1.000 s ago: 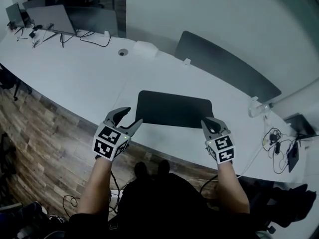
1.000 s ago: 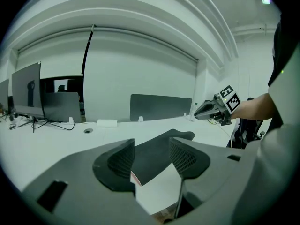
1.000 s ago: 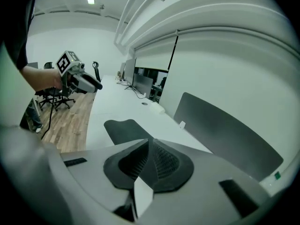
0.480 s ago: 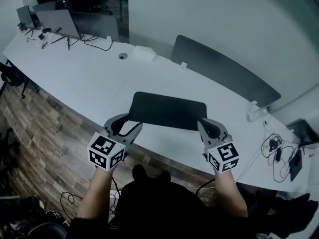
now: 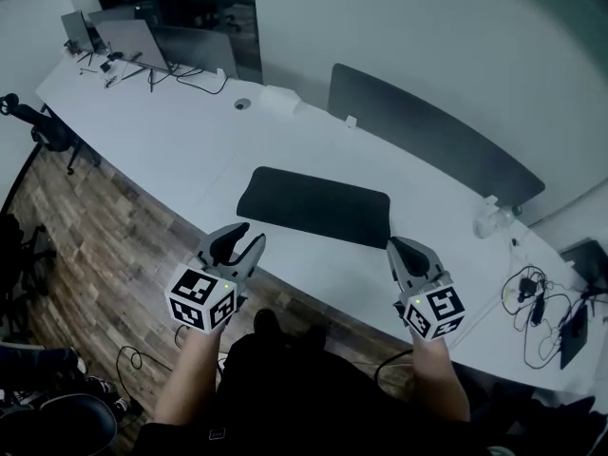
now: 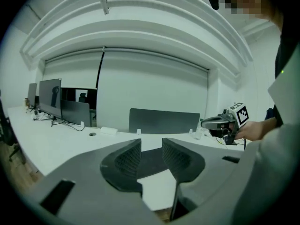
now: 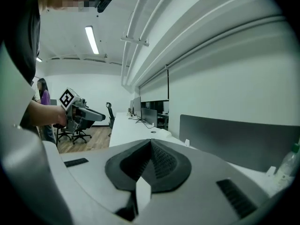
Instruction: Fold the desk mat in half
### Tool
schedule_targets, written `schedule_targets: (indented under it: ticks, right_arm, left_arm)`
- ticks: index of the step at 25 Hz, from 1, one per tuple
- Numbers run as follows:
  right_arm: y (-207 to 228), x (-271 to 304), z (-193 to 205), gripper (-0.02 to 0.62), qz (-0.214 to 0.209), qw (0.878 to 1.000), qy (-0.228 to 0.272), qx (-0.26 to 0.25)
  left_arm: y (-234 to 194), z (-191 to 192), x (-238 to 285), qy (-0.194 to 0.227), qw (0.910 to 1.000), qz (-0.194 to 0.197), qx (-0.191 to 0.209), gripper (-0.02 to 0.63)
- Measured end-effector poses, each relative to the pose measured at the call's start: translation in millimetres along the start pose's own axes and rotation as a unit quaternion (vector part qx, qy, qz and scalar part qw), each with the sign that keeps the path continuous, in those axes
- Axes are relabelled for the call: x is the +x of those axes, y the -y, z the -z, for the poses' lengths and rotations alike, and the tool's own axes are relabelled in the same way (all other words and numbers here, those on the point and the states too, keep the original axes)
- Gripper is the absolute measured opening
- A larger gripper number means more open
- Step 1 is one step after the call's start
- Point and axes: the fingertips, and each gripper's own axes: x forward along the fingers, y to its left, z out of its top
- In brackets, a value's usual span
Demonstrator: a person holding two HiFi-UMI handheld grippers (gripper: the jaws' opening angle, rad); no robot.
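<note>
Centrally, the flat black rectangular desk mat (image 5: 313,205) was seen unfolded; the left gripper (image 5: 250,235) was held parted, its empty jaws just narrowed, the right gripper (image 5: 393,246) clenched empty.

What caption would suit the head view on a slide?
Desk mat flat on white desk; left gripper, fingers just closing on nothing, and shut right gripper hover before it.
</note>
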Motion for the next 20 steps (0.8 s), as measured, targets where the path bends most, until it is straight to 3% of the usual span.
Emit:
schedule_targets:
  ticks: [5, 16, 20]
  right_arm:
    - [4.7, -8.9, -2.8, 0.002, 0.003, 1.000, 0.024, 0.005]
    - [-13.1, -1.9, -51.9, 0.002, 0.009, 0.998, 0.068, -0.008]
    - [-27.8, 9.0, -63.9, 0.002, 0.005, 0.998, 0.068, -0.016]
  left_arm:
    - [4.5, -0.1, -9.4, 0.012, 0.9995, -0.029, -0.010, 0.095]
    - [-14.7, -23.6, -17.2, 0.026, 0.9990, -0.020, 0.031, 0.049]
    - [-31.7, -27.5, -18.7, 0.036, 0.9989, -0.020, 0.020, 0.044]
